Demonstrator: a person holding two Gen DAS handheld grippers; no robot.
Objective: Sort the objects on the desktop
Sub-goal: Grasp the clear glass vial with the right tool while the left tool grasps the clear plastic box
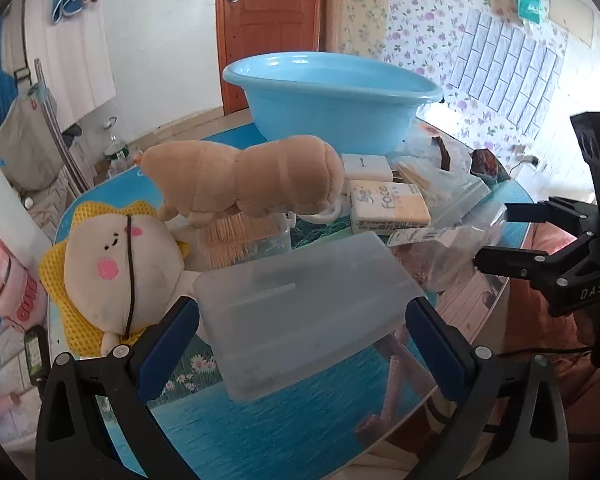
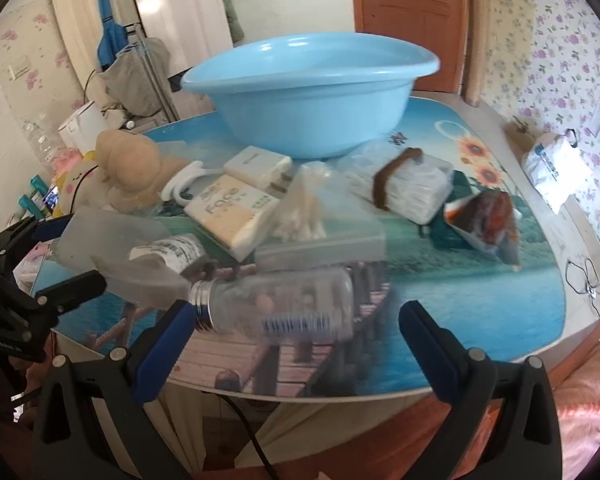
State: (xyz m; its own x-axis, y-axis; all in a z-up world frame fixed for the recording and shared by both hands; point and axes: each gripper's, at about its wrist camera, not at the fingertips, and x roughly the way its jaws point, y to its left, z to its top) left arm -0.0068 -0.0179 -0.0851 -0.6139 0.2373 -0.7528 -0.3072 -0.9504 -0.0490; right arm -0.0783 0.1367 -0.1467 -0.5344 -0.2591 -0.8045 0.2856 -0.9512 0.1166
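Claws both stood wide apart, nothing between the pads. Left claw (image 1: 302, 344) hung over the near edge of the tabletop (image 1: 260, 412), its blue pads flanking a frosted translucent lidded box (image 1: 304, 312) without touching it. Right claw (image 2: 296, 344) hovered at the near edge too, with a clear glass bottle (image 2: 276, 306) lying on its side between the fingers, silver cap to the left, barcode label facing up; no contact visible, view blurred.

Beside the box on the left lay a round cream plush face (image 1: 116, 276) with pink cheeks and a yellow mesh frill. Behind it a tan segmented plush (image 1: 244, 176) rested on top of a clear tub of toothpicks (image 1: 240, 240). Mid-tabletop: a tissue pack marked "face" (image 2: 232, 216), a white charger (image 2: 258, 168) with its looped cable, a zip bag of cotton swabs (image 2: 304, 208), a white stack bound with a brown band (image 2: 404, 188), and a torn red-brown snack packet (image 2: 488, 220) to the right.

Farthest back sat a light-blue plastic basin (image 2: 308, 92), upright, near the far edge. Its inside wasn't visible from either view.
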